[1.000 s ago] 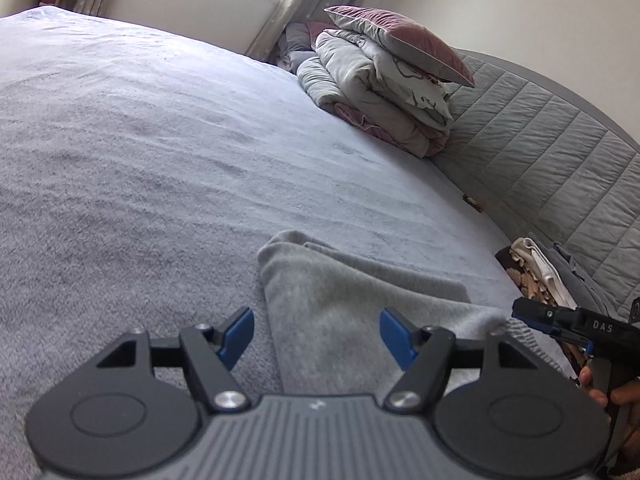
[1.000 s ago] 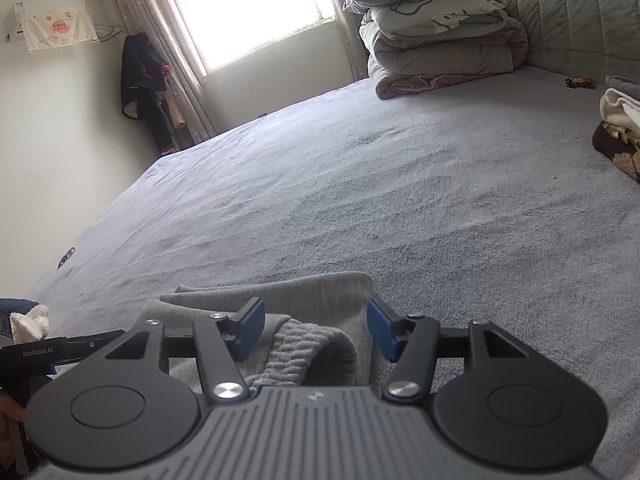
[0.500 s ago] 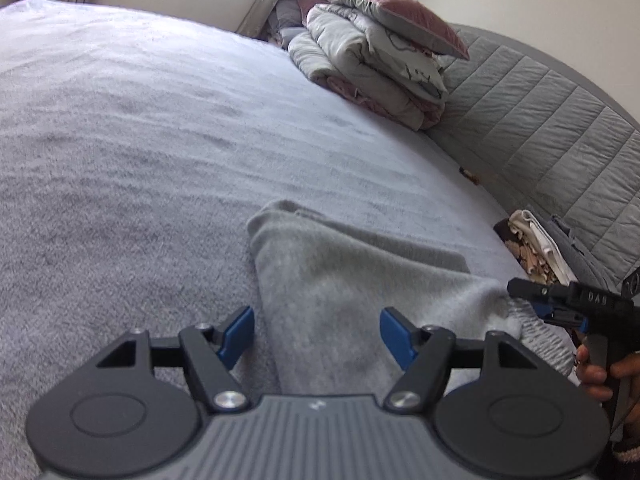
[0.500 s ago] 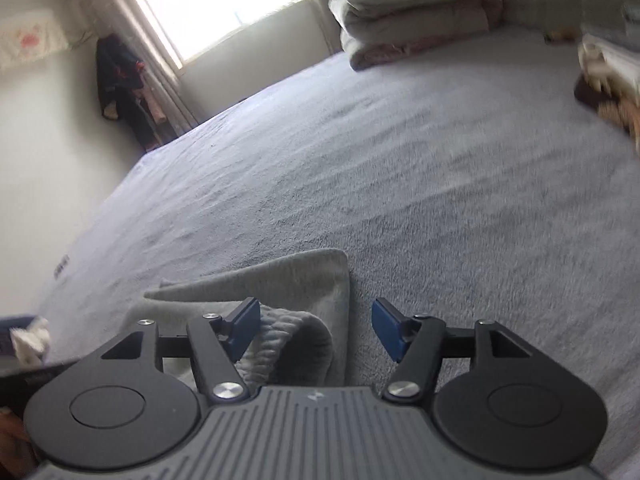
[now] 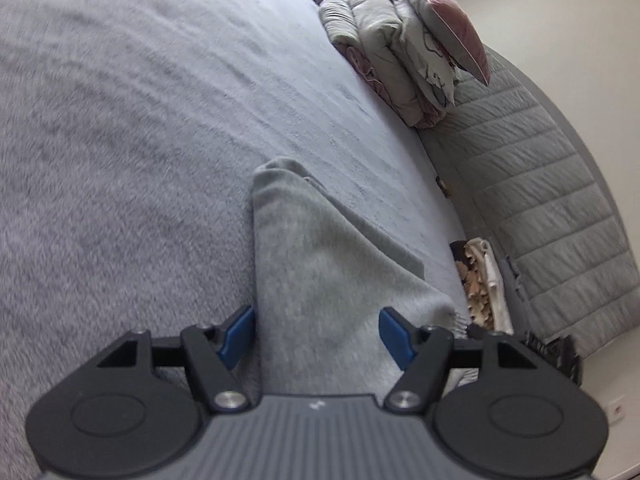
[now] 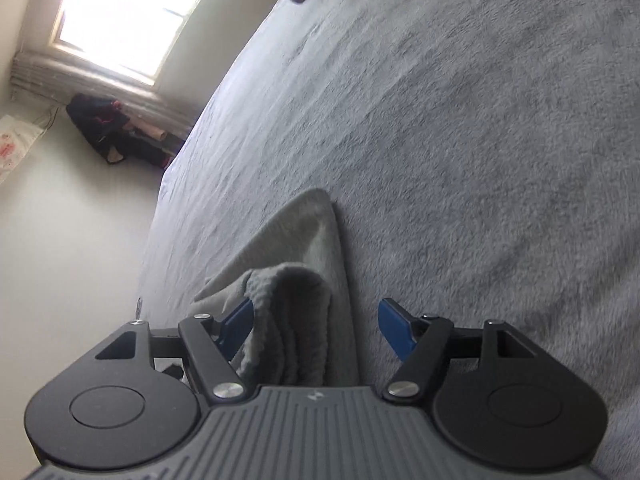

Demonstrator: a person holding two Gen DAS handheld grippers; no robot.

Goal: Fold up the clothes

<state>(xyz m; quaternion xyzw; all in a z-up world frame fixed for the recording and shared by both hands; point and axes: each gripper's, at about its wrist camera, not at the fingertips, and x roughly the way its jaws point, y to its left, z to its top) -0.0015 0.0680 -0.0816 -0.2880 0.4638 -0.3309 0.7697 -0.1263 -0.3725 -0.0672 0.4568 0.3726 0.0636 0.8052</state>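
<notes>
Grey garment [image 5: 320,280], folded, ribbed hem

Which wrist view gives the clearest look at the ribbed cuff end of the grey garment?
The right wrist view. The ribbed cuff stands folded up between the opening right gripper pads, and its texture is plain. The left wrist view shows mostly the smooth body of the grey garment on the bed, with only a sliver of ribbing at the lower right.

I see soft daylight from the window [image 6: 120,16], which is blown out to white glare. The bedspread [image 5: 120,140] looks smeared by motion blur. Fisheye bending curves the headboard [image 5: 540,200]; dark vignette sits in the corners. Shadows are weak.
</notes>
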